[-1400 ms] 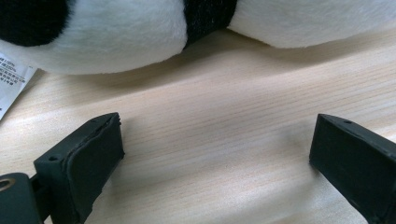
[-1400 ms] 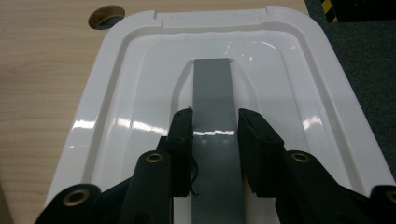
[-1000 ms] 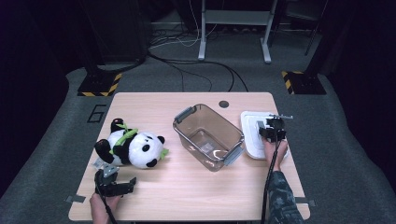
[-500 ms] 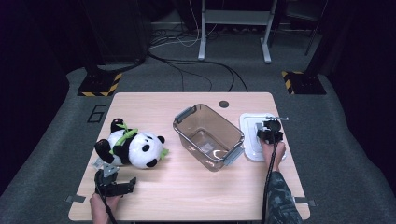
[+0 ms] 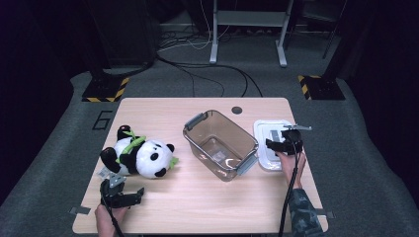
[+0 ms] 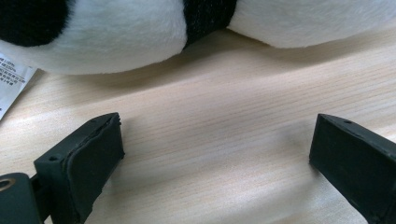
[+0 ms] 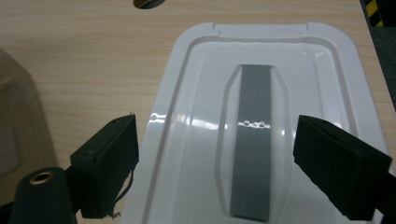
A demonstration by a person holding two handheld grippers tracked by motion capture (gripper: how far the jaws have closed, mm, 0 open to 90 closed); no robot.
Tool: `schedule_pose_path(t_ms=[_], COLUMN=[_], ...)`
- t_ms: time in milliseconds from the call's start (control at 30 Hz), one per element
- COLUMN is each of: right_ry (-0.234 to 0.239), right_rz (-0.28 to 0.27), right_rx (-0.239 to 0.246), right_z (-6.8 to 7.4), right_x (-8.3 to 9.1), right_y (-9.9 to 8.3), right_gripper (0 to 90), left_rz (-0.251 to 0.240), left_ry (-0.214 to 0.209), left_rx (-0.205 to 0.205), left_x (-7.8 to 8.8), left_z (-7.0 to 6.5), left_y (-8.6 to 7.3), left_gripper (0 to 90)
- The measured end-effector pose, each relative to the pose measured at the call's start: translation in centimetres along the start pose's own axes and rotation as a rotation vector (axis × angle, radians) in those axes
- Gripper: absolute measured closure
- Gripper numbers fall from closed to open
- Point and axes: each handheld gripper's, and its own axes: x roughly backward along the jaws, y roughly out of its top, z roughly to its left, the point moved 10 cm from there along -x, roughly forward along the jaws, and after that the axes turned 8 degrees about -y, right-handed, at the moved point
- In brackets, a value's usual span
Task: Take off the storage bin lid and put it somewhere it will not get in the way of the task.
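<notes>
My left gripper (image 5: 120, 196) sits low on the table (image 5: 197, 197), just on my side of the panda plush (image 5: 140, 157). Jaws wide apart, nothing between them but bare wood. In the left gripper view the panda's white-and-black fur (image 6: 140, 32) runs across just past the jaw tips, not touching them. A white tag (image 6: 11, 79) lies on the wood at the plush's edge.

My right gripper (image 5: 285, 144) is over the white lid (image 5: 269, 143), which lies flat on the table just right of the clear bin (image 5: 221, 144). Jaws open there too — spread to either side of the grey strip (image 7: 252, 140) down the lid's middle. Can't tell whether the tips touch the lid.

Bin sits upright, right of the panda, well apart from it — grey latches (image 5: 195, 121) at both ends.
</notes>
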Motion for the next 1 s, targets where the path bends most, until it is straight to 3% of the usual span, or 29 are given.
schedule_pose_path(t_ms=[33, 300, 400, 433, 500, 567, 600, 633, 667, 700, 800, 900, 1000], right_ry=[0.021, 0.08, 0.092, 0.109, 0.11, 0.107, 0.107, 0.107, 0.107, 0.107, 0.102, 0.138, 0.14], right_rz=[-0.01, -0.045, -0.057, -0.061, -0.058, -0.045, -0.045, -0.03, -0.03, -0.017, -0.015, -0.033, -0.03], right_rx=[0.025, 0.091, 0.114, 0.127, 0.13, 0.171, 0.171, 0.18, 0.18, 0.178, 0.181, 0.183, 0.196], right_z=[0.4, 1.8, 2.1, 2.4, 2.5, 2.6, 2.6, 2.6, 2.6, 2.4, 2.2, 2.3, 2.1], right_x=[0.7, 3.9, 5.1, 5.7, 5.9, 6.2, 6.2, 6.1, 6.1, 6.0, 6.1, 6.3, 6.2], right_y=[-0.4, -2.7, -4.2, -5.4, -6.0, -8.5, -8.5, -10.0, -10.0, -11.2, -12.1, -12.8, -13.2], right_gripper=[8.5, 0.0, 0.0, 0.0, 0.0, 0.0, 0.0, 0.0, 0.0, 0.0, 0.0, 0.0, 0.0], left_rz=[0.0, -0.001, -0.001, -0.002, 0.005, 0.005, 0.005, 0.008, 0.01, 0.012, 0.014, 0.016, 0.014], left_ry=[0.0, -0.005, -0.006, -0.006, -0.009, -0.011, -0.011, -0.013, -0.015, -0.018, -0.021, -0.02, -0.025], left_rx=[0.0, -0.004, -0.005, -0.006, -0.011, -0.011, -0.011, -0.013, -0.013, -0.014, -0.016, -0.016, -0.019], left_x=[0.0, 0.0, 0.0, 0.0, 0.0, 0.0, 0.0, 0.0, 0.0, 0.0, -0.1, 0.0, 0.0], left_z=[0.0, -0.1, -0.1, -0.1, -0.1, -0.2, -0.2, -0.2, -0.2, -0.3, -0.3, -0.3, -0.4], left_y=[0.0, 0.0, 0.0, 0.0, 0.0, 0.0, 0.0, 0.0, 0.0, -0.1, -0.1, -0.1, -0.1], left_gripper=[2.6, 2.6, 2.6, 2.5, 2.5, 2.2, 1.9, 1.4, 1.4, 0.8, 0.1, 0.0, 0.0])
